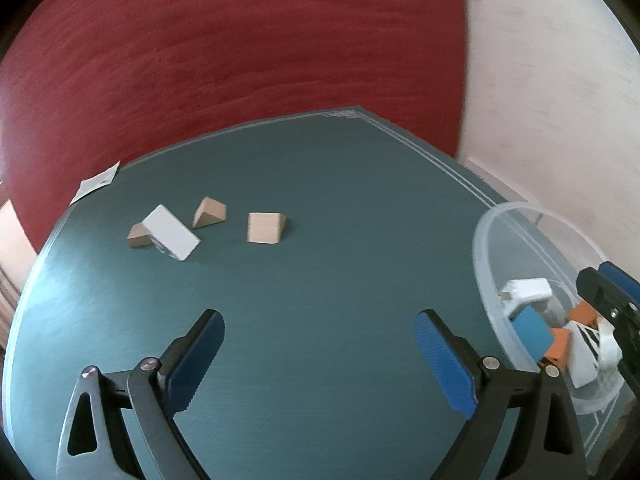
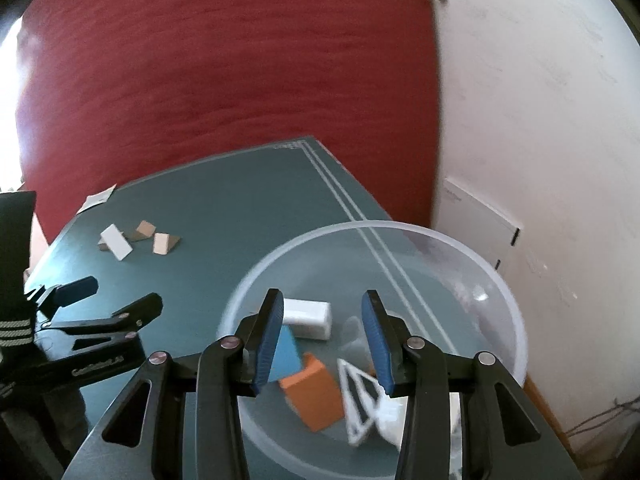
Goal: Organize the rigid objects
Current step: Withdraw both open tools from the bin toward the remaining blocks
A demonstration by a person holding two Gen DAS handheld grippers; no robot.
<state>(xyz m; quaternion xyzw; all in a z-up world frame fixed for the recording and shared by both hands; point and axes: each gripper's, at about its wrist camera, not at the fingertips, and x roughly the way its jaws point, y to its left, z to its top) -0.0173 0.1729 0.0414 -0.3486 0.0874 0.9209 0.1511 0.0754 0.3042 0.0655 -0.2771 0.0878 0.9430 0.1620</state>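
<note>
My left gripper [image 1: 320,328] hangs open over the bare teal table [image 1: 320,184], with nothing between its blue pads. Farther back on the left lie three wooden wedges [image 1: 266,227], [image 1: 210,212], [image 1: 138,237], and a white block [image 1: 172,233] leans on the leftmost one. My right gripper [image 2: 323,300] is open above a clear plastic bowl [image 2: 460,248], and its pads touch nothing. In the bowl lie a white block [image 2: 310,318], a blue block [image 2: 286,354], an orange block [image 2: 316,394] and a white triangular frame [image 2: 360,400].
The bowl [image 1: 480,240] stands at the table's right edge, beside a white wall [image 2: 540,120]. A red curtain [image 1: 240,48] hangs behind the table. A slip of paper [image 1: 98,180] lies at the far left corner. My left gripper [image 2: 120,296] shows left of the bowl.
</note>
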